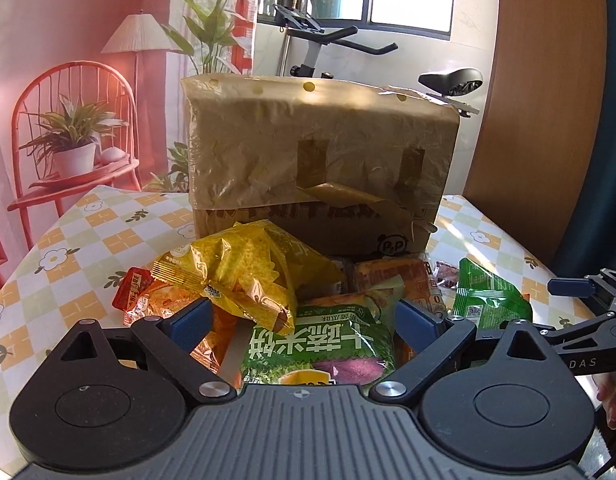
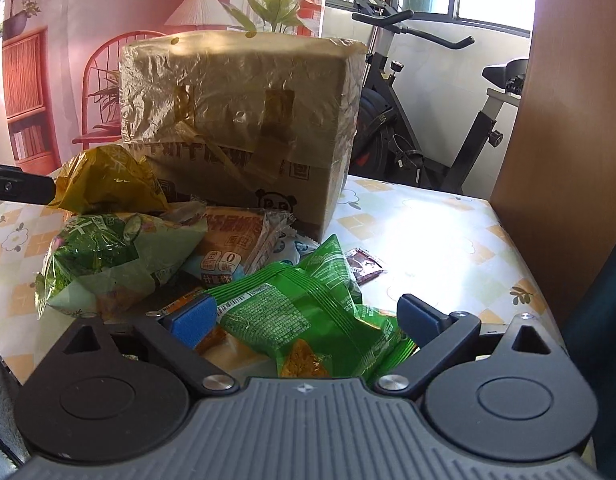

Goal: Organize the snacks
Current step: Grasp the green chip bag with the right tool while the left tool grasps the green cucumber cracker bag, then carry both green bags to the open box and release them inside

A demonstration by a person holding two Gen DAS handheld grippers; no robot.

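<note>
Right tongs (image 2: 308, 314) wide astride green snack packet (image 2: 291, 312), seemingly untouched.

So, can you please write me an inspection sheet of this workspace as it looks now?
Surface: table with a flowered checked cloth, sunlit at the right.
Job's things: pile of snack bags, among them a yellow bag, a dark green bag and a bright green bag; cardboard box wrapped in film behind them.
Clutter: small dark red packet lying apart.
Grippers: left gripper open over the dark green bag; right gripper open over the bright green bag; neither holds anything.
Cables: nothing seen.
Surroundings: exercise bike, window, backdrop picturing a red chair.
</note>
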